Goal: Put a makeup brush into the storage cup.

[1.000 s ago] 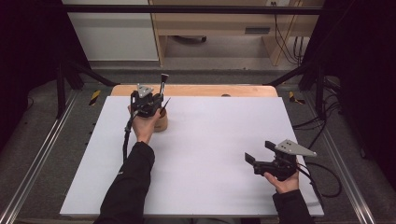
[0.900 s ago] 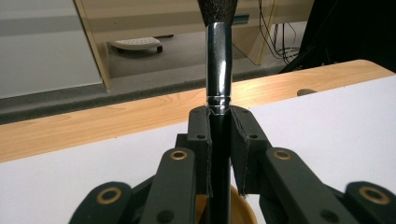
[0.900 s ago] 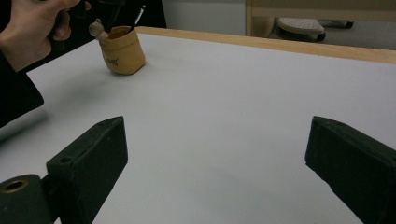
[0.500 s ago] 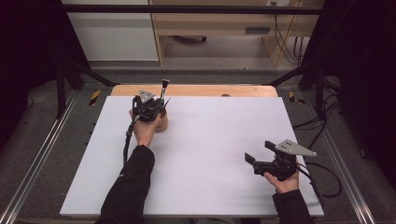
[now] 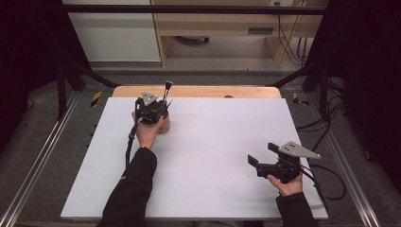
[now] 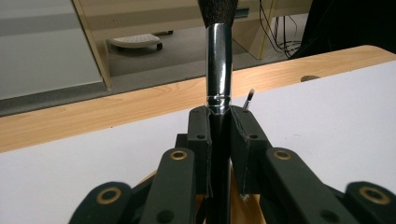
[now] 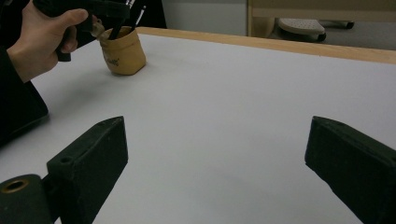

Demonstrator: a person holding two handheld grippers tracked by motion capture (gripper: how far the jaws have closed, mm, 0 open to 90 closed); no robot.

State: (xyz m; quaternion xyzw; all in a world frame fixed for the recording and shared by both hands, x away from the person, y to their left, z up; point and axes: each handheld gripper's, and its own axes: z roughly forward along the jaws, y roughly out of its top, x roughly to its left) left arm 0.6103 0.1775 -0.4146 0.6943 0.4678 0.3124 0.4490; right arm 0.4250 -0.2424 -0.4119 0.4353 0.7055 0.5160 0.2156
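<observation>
Gripping the brush [image 6: 218, 60] hard in my left gripper [image 6: 219, 116], both black jaws pressed against its dark handle just below the shiny metal ferrule. It stands upright between them, bristles rising past the top edge of the left gripper view. From the high view, my left gripper [image 5: 152, 111] sits over the tan cup [image 5: 163, 125] near the far left of the white board [image 5: 222, 156], and the brush [image 5: 167, 91] pokes up above it. In the right gripper view the cup [image 7: 123, 52] stands on the board with thin dark handles sticking out of it, my left hand [image 7: 39, 39] right beside it. Over at the near right edge, my right gripper [image 5: 261, 160] lies low over the board, jaws spread wide with nothing between them, well apart from the cup.
</observation>
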